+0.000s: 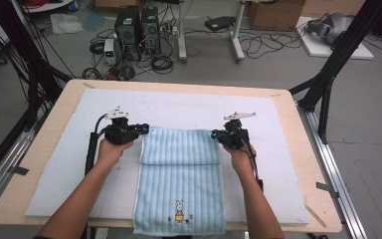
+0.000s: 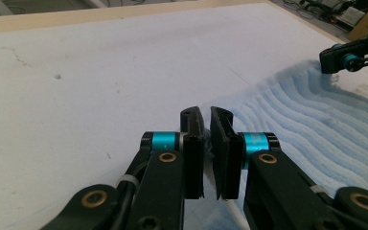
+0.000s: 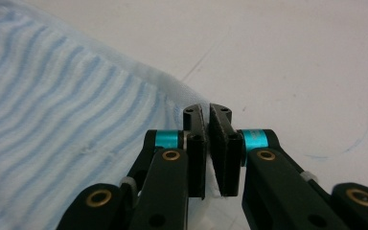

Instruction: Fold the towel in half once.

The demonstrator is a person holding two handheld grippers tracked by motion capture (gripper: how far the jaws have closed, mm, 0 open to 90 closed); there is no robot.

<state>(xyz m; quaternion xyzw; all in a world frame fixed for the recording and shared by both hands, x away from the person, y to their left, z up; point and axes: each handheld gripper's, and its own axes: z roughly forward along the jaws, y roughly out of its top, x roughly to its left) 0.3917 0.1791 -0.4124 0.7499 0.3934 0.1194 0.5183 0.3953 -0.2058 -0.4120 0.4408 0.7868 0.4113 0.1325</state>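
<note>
From the high view we are seeing a pale blue ribbed towel [image 1: 179, 186] with a rabbit motif lying folded on the white-padded surface [image 1: 54, 169], while the gripper views are showing our left claw [image 2: 206, 125] and right claw [image 3: 207, 122] each pinching a towel corner.
</note>
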